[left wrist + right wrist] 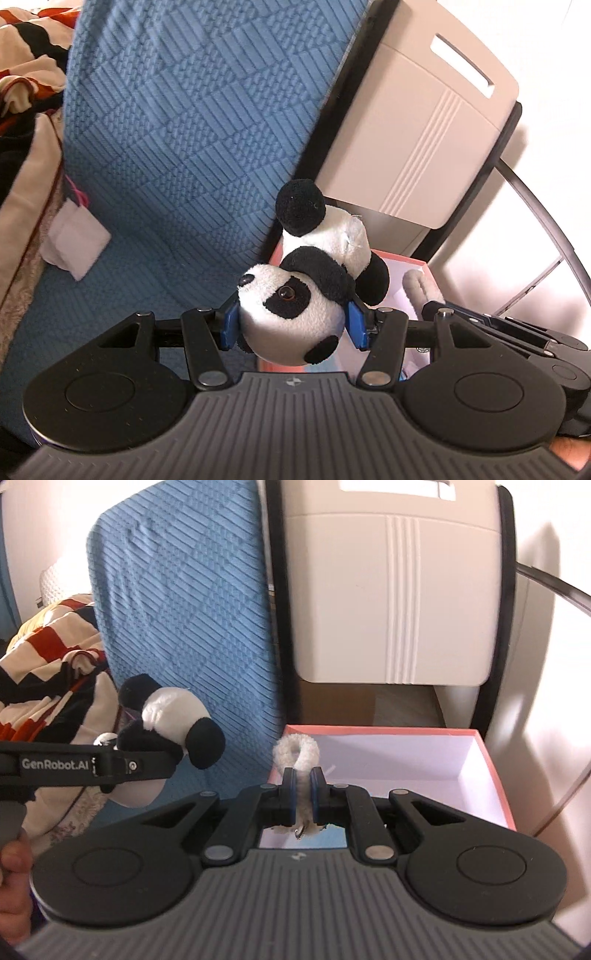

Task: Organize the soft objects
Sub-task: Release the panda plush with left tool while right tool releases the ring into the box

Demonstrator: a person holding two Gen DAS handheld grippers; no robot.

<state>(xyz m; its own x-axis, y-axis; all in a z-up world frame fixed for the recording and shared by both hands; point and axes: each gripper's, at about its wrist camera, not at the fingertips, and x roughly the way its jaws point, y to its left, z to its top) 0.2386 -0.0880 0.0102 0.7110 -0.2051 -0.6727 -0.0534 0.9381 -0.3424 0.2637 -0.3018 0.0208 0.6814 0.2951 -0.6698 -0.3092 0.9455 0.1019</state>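
Note:
My left gripper (291,325) is shut on the head of a black-and-white plush panda (295,310), whose body sticks up and away over the edge of a pink box (413,263). In the right wrist view the same panda (173,720) hangs at the left in the left gripper's arm. My right gripper (303,775) is shut on a fluffy white loop toy (295,749), held above the near left corner of the pink box (495,775), whose white inside shows bare. The right gripper's arm with that white toy (417,284) shows at the right of the left wrist view.
A blue textured cushion (192,122) leans upright to the left of the box. Behind the box stands a beige plastic cabinet (391,602). A striped orange, black and cream blanket (48,657) lies far left. A white tag (74,240) hangs by the cushion. A hand (14,882) grips the left handle.

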